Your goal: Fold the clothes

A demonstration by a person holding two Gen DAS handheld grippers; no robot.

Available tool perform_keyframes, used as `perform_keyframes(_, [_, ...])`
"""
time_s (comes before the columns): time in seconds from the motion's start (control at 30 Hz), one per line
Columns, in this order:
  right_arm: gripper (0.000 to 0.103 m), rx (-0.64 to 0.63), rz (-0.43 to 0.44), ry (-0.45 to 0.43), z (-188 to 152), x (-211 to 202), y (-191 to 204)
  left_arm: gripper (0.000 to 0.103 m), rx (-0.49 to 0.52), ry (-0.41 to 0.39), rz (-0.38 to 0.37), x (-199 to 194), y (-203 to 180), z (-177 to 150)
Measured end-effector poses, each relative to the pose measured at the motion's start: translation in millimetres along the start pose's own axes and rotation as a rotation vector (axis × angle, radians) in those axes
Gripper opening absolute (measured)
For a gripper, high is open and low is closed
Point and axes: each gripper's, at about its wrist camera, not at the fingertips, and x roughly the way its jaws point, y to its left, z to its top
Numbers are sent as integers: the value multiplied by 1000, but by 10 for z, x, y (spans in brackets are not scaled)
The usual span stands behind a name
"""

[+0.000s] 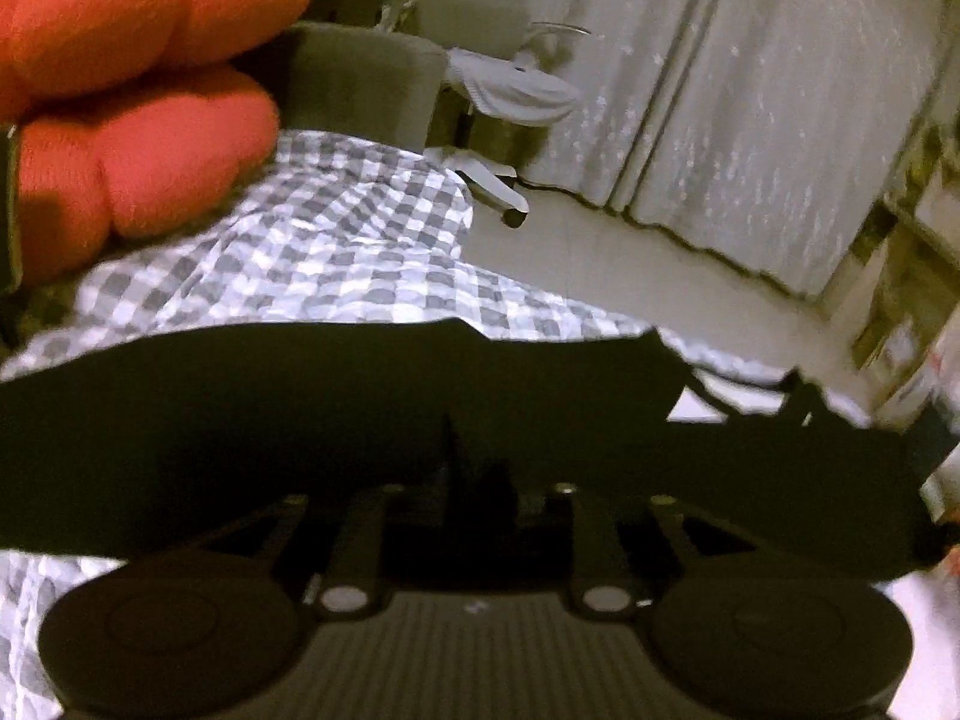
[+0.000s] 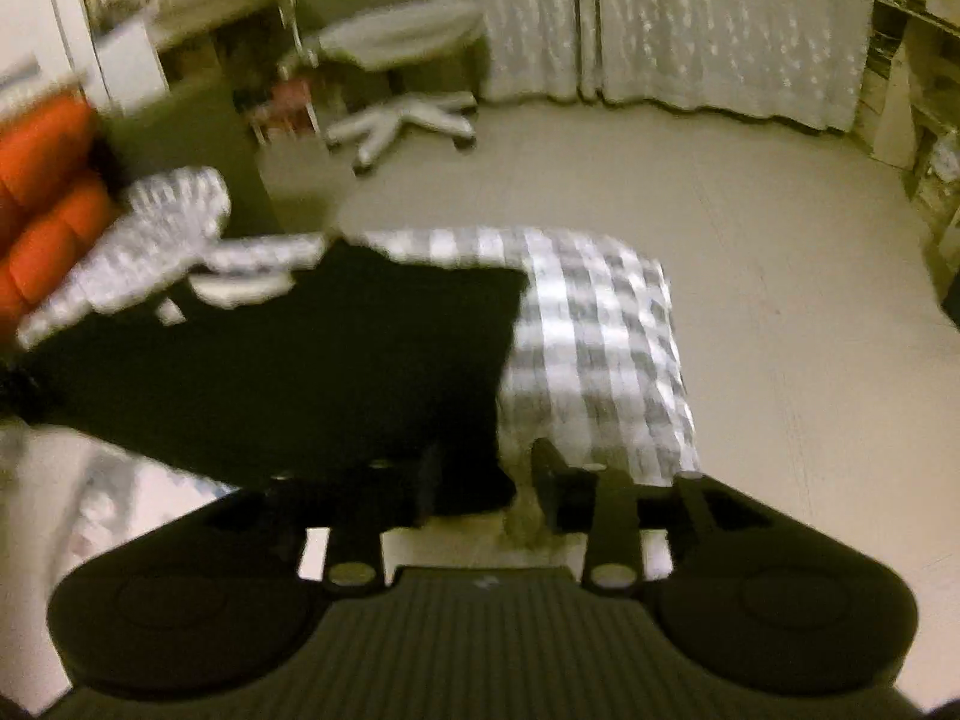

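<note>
A black garment [image 1: 360,420] hangs spread across the left wrist view and covers most of my left gripper [image 1: 456,456]. Its fingers show only as a narrow dark shape pressed together at the cloth's lower edge. In the right wrist view the same black garment [image 2: 300,372] stretches from the left down to my right gripper [image 2: 487,477]. The two right fingers stand apart, with a corner of the cloth reaching into the gap between them. An orange-gloved hand [image 2: 42,204] shows at the left, and an orange glove [image 1: 132,90] fills the upper left of the left view.
A grey-and-white checked cover [image 2: 594,348] lies over the bed under the garment; the checked cover [image 1: 336,240] shows in the left view too. Beyond it are a pale floor [image 2: 750,240], a white swivel chair [image 2: 408,114], curtains [image 2: 690,24] and shelves [image 2: 918,90] at the right.
</note>
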Motion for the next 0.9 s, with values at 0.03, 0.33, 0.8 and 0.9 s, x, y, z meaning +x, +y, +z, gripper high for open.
perform_keyframes(0.03, [42,31,16,-22,23,-44,-39,40,-21,-12,-4,-39,47,25])
perform_keyframes(0.33, [45,109,8,-86,212,187,-124,40,-70,-60,-29,-155,169,93])
perform_keyframes(0.8, [24,135,5,-73,459,816,-134,4,82,-40,17,97,-86,-33])
perform_keyframes(0.9, [11,122,2,-94,455,843,-112,3,78,-60,18,68,-96,-27])
